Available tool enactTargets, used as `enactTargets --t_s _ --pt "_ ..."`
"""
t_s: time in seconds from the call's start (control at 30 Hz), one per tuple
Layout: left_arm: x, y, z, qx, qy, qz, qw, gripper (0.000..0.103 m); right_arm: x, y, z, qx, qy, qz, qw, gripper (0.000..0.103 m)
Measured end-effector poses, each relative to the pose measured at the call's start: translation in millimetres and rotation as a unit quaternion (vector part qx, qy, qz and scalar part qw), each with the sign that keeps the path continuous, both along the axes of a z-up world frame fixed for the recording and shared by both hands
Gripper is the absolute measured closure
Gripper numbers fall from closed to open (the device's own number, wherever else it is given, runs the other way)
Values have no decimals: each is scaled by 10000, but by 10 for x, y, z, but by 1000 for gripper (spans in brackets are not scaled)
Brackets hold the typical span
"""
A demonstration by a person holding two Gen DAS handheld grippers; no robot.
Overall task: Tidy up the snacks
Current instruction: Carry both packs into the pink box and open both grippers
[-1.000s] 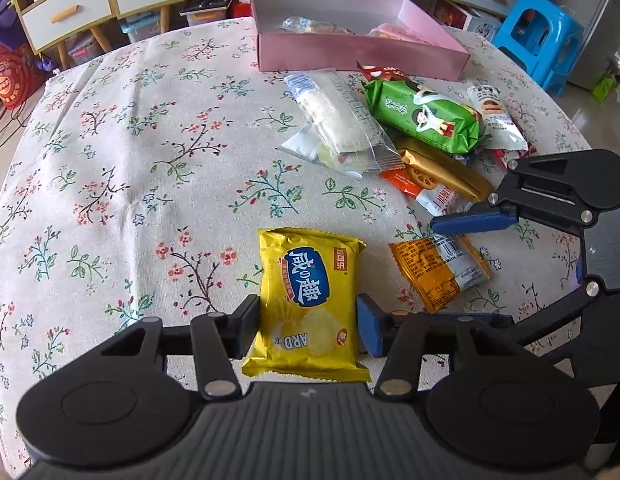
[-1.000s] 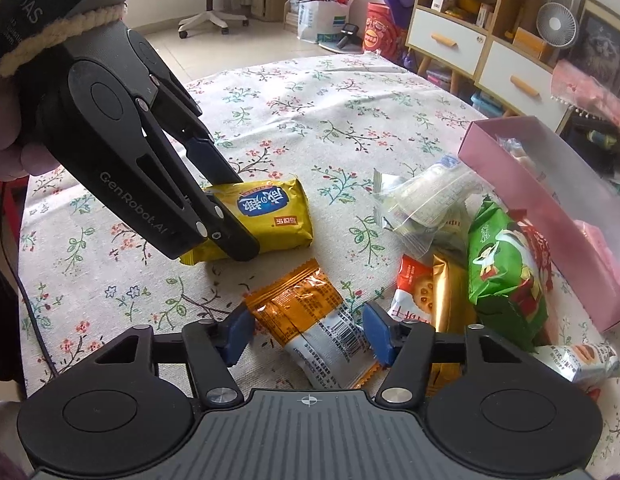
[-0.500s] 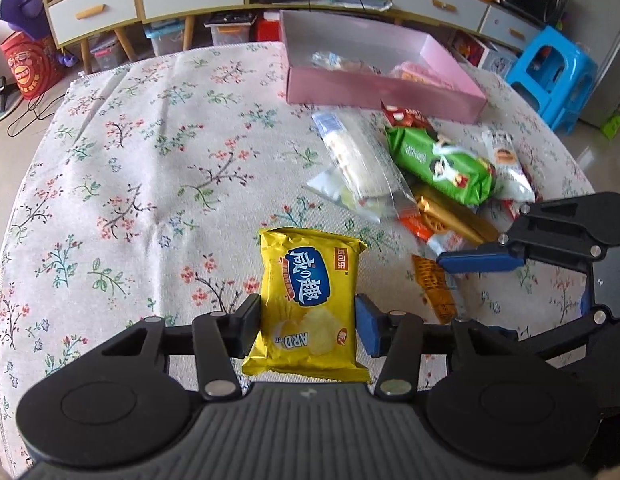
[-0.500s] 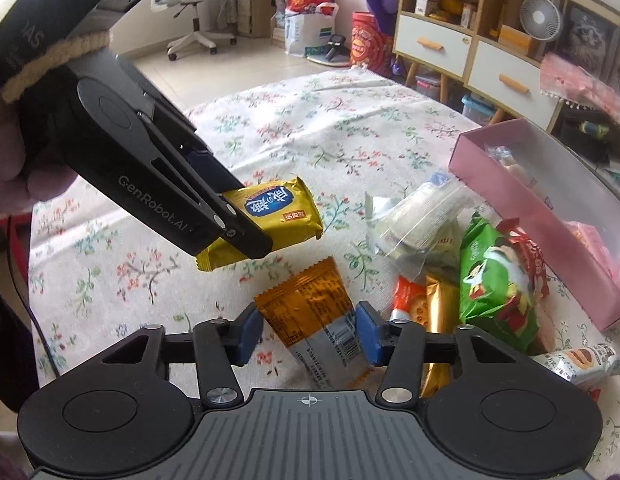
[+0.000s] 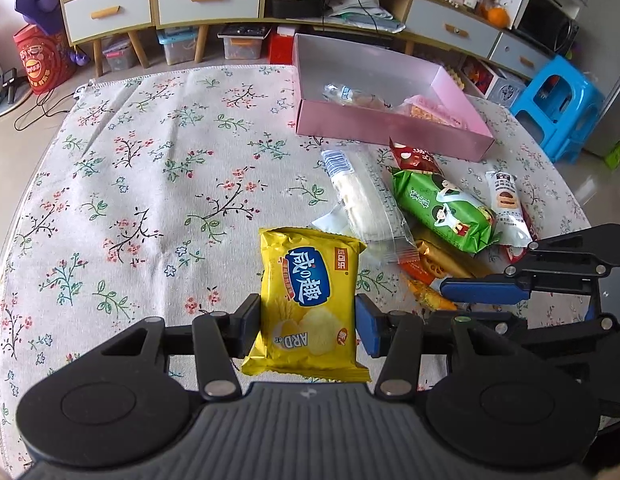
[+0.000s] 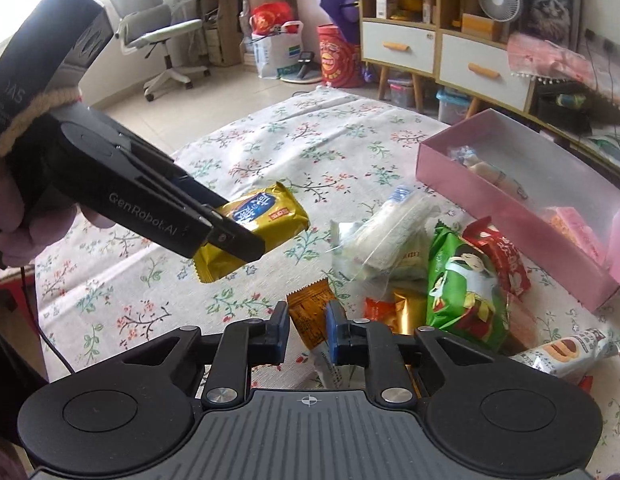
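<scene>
My left gripper (image 5: 307, 326) is shut on a yellow chip packet (image 5: 310, 300) and holds it above the floral table; the packet also shows in the right wrist view (image 6: 255, 224). My right gripper (image 6: 307, 334) is shut on an orange snack packet (image 6: 310, 320), squeezed between its blue pads. A pink box (image 5: 394, 128) with a few snacks inside stands at the far side of the table (image 6: 522, 208). A pile of snacks lies in front of it: a green packet (image 5: 442, 210), a clear-wrapped white bun (image 5: 364, 200), a red packet (image 5: 414, 158).
A white sausage-print packet (image 6: 566, 354) lies at the pile's right end. The floral tablecloth (image 5: 149, 200) covers the table's left half. Cabinets with drawers (image 5: 205, 0) stand behind the table, a blue stool (image 5: 558, 104) to the right.
My left gripper has lifted the yellow packet off the table and risen. My right gripper has closed onto the orange packet.
</scene>
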State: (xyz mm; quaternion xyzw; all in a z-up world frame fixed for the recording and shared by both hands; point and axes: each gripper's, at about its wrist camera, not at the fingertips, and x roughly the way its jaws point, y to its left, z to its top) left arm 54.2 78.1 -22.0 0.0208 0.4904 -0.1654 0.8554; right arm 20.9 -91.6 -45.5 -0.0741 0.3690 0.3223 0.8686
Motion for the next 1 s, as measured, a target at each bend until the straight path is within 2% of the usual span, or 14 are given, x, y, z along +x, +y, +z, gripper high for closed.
enactTargets --t_s 0.2,0.33,0.47,0.87,1.0 --pt "16 -9 43 -70 -33 61 10000 57 140 -193 95 432 253 -673 9965 97" --pt "51 -39 91 -150 -72 126 9998 57 285 -424 88 877 633 -1323 9853 99" --pt "100 -89 126 -201 -93 185 9996 57 366 -625 92 1385 926 -1665 9719 99" --pt "354 -327 227 -463 -280 457 9975 57 496 -987 446 2123 533 -2252 9494 99" --pt "464 -459 262 -633 -302 549 9960 57 610 -1142 472 2307 492 -2664 9345 99"
